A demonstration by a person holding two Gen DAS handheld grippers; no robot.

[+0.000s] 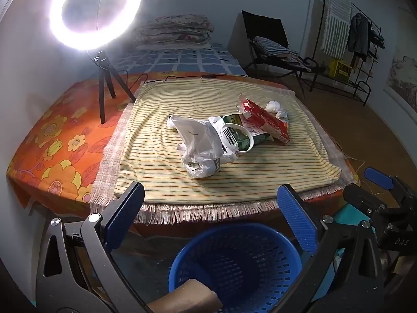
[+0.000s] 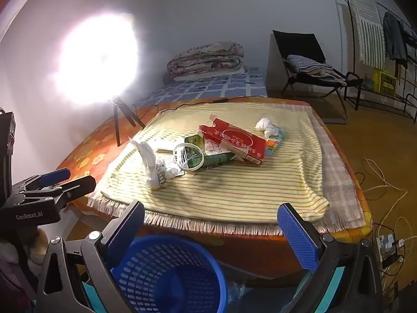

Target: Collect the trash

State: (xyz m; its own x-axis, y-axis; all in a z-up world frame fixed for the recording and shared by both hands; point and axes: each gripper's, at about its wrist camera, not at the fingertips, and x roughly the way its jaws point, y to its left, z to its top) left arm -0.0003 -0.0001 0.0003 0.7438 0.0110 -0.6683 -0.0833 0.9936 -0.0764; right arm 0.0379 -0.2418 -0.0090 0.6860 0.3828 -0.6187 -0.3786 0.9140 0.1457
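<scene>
A heap of trash lies on the striped yellow cloth (image 1: 182, 172): a crumpled white plastic bag (image 1: 198, 140), a green carton (image 1: 234, 133) with a white ring (image 1: 246, 137) on it, a torn red box (image 1: 268, 122) and balled white paper (image 1: 276, 108). The red box (image 2: 234, 140), bag (image 2: 153, 164) and carton (image 2: 208, 156) also show in the right wrist view. My left gripper (image 1: 211, 195) and right gripper (image 2: 212, 214) hover side by side, open and holding nothing, short of the bed's near edge. A blue mesh basket (image 1: 234, 260) (image 2: 169, 274) stands on the floor below them.
A lit ring light (image 1: 96, 13) on a tripod stands at the bed's back left, its cable running along the cloth's far edge. A folded quilt (image 2: 206, 60), a folding chair (image 2: 307, 62) and a clothes rack (image 1: 346, 39) are behind. Cables and a power strip (image 2: 388, 247) lie on the floor, right.
</scene>
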